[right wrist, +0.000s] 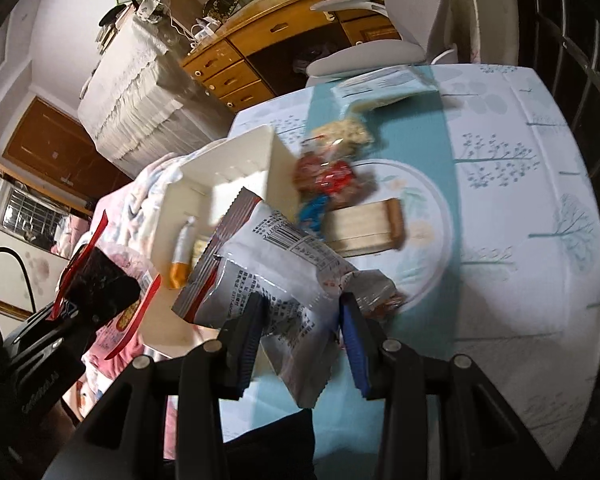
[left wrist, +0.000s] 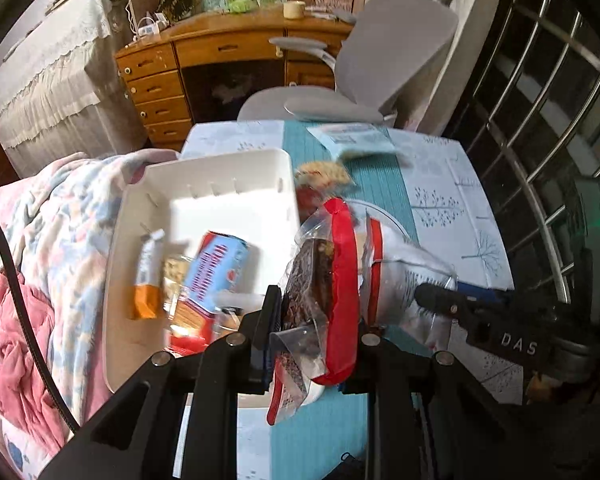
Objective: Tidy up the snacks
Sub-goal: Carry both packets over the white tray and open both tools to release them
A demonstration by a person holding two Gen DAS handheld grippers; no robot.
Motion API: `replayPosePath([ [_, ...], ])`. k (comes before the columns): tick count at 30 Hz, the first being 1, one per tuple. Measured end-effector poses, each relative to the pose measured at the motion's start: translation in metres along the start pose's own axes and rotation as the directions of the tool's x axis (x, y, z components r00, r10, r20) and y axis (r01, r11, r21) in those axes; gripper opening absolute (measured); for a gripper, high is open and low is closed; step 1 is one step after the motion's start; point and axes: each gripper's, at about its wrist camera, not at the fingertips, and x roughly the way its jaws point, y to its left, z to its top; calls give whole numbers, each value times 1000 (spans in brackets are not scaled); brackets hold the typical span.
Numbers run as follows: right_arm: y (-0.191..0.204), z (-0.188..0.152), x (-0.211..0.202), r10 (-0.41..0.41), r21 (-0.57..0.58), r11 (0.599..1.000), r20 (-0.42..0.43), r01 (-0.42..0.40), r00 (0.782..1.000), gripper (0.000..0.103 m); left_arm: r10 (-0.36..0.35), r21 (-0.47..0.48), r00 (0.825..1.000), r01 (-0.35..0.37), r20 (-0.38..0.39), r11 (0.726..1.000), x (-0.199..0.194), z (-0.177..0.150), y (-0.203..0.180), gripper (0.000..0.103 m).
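Note:
My left gripper [left wrist: 314, 320] is shut on a clear snack bag with red edges and dark contents [left wrist: 320, 280], held above the table beside the white bin [left wrist: 220, 176]. The bin holds a blue packet [left wrist: 218, 268] and an orange-and-white tube [left wrist: 148, 272]. My right gripper [right wrist: 300, 320] is shut on a white snack bag with red trim and printed text [right wrist: 276, 256], held over the bin's near corner [right wrist: 240, 152]. The right gripper also shows at the right of the left wrist view [left wrist: 440, 296], and the left gripper's bag shows at the left of the right wrist view [right wrist: 100, 284].
A white plate [right wrist: 432, 200] on the teal-striped tablecloth [right wrist: 520, 160] holds a wafer pack [right wrist: 364, 228] and red and blue wrapped snacks [right wrist: 332, 184]. A pale blue packet [right wrist: 388, 84] lies at the table's far edge. A grey chair [left wrist: 380, 52] stands behind; a blanket [left wrist: 40, 260] lies left.

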Motion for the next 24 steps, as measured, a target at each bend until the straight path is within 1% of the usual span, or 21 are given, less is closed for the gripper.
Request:
replayPosePath([
  [6, 52, -9, 18, 30, -2, 1000, 12, -30, 999, 39, -3, -13, 1000, 3, 18, 1000, -8, 3, 50, 20],
  [10, 87, -15, 36, 53, -19, 998, 9, -52, 999, 39, 2, -13, 1000, -2, 15, 1000, -7, 5, 83, 20],
  [16, 122, -19, 56, 71, -29, 997, 28, -71, 997, 40, -1, 1, 1000, 1, 12, 1000, -2, 5, 124, 20],
  [18, 128, -20, 60, 65, -26, 998, 38, -64, 997, 40, -6, 5, 1000, 6, 4, 1000, 0, 5, 134, 21],
  [21, 133, -21, 63, 33, -17, 999, 54, -32, 998, 40, -9, 14, 1000, 9, -11, 1000, 5, 6, 148, 21],
  [23, 134, -23, 64, 6, -3, 1000, 72, -5, 997, 42, -15, 19, 1000, 15, -21, 1000, 8, 7, 152, 22],
  [24, 133, -24, 63, -8, 7, 1000, 85, 8, 996, 42, -16, 22, 1000, 16, -24, 1000, 9, 8, 154, 28],
])
